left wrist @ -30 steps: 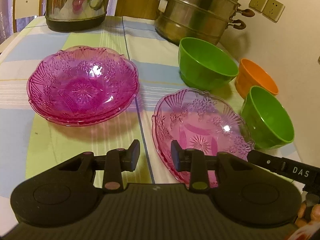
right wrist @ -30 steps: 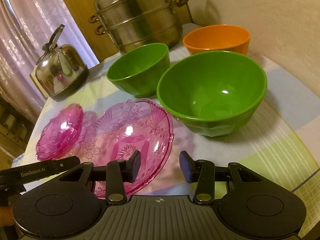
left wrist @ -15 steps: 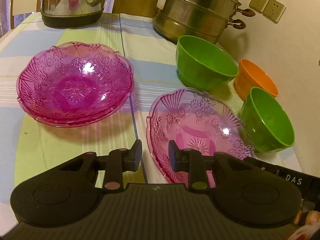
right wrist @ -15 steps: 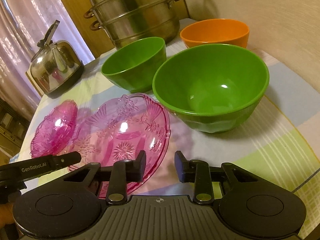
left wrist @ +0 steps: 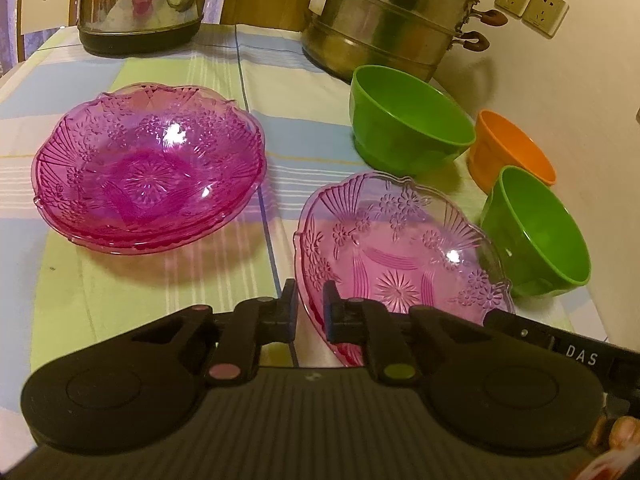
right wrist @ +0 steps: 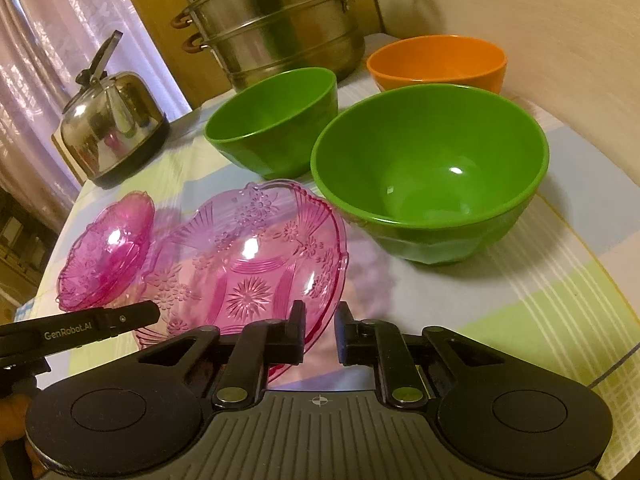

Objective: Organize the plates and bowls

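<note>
Pink glass plate (left wrist: 400, 256), the lone pale one, lies on the worktop (left wrist: 140, 288) right in front of you, and both your claws are on its near rim. Your left claw (left wrist: 310, 304) is closing with the plate's left edge between its pads, which already sit against the glass. Your right claw (right wrist: 320, 330) is closing over the right edge in the same way, the rim caught against its left pad.

Just beside the plate on its right stands a green bowl (right wrist: 428, 176), close enough to crowd that edge. Behind it sit a second green bowl (right wrist: 276, 120) and an orange bowl (right wrist: 436, 62) near the wall. To the left, apart from your plate, rests a stack of darker pink plates (left wrist: 148, 164). At the back of the striped cloth stand a steel steamer pot (left wrist: 388, 16) and a kettle (right wrist: 110, 116).
</note>
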A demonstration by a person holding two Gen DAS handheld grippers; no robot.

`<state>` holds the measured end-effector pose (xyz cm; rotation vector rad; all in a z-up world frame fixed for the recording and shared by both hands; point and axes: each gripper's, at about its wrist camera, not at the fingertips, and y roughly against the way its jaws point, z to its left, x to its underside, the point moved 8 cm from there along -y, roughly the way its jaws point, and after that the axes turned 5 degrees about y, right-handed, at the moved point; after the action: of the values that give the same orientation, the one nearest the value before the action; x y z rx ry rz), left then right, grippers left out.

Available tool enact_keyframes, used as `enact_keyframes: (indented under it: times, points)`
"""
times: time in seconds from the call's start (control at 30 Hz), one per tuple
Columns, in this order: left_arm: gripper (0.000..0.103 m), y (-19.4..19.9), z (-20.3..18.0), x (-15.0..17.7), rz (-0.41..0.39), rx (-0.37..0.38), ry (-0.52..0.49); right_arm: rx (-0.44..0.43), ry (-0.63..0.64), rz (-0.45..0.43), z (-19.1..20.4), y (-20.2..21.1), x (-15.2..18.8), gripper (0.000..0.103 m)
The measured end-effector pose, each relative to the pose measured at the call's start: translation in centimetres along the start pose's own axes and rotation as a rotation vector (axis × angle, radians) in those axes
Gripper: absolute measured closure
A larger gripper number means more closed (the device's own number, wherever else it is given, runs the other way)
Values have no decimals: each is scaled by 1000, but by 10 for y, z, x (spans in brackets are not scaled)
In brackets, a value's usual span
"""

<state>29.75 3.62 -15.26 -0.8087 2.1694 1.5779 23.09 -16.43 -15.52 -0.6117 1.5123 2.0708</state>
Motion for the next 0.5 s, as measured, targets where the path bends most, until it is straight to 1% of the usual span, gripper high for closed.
enact_keyframes:
  times: [0.2, 0.5]
  points:
    - [92, 8, -1, -2, -13, 4, 5, -4, 12, -16, 3, 4, -3, 88]
    - [92, 33, 8, -12, -70, 1, 23, -28, 51, -53, 22, 13, -10, 88]
